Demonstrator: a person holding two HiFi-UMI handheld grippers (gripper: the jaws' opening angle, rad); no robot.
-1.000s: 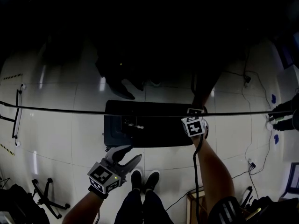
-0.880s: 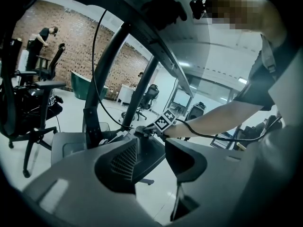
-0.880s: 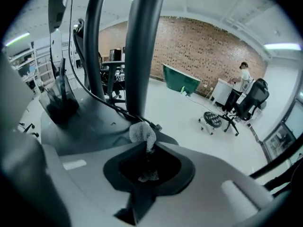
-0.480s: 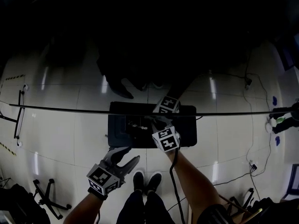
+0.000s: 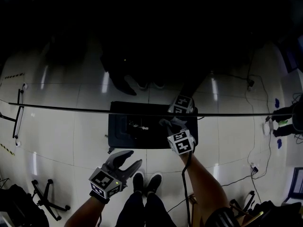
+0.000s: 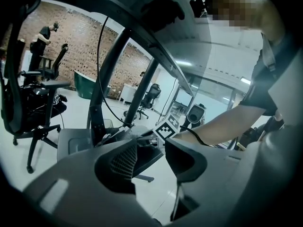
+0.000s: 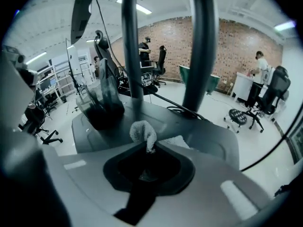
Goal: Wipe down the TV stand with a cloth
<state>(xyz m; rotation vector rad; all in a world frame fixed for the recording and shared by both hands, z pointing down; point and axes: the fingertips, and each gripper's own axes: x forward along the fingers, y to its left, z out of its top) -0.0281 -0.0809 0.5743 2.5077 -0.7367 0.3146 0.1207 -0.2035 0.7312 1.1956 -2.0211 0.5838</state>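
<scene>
- Right gripper view: the right gripper (image 7: 150, 147) has its jaws clamped on the white cloth (image 7: 143, 131), over the dark TV stand (image 7: 203, 126) base.
- Left gripper (image 5: 135, 157): jaws wide apart, empty, held off the stand's front edge.

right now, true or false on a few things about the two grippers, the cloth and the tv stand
1. The right gripper is shut on a white cloth. True.
2. The left gripper also grips a cloth. False: its jaws stand apart with nothing between them.
3. The cloth is over the dark TV stand base. True.
4. The left gripper hangs over the TV stand base. False: it is off it, by the person's shoes.
</scene>
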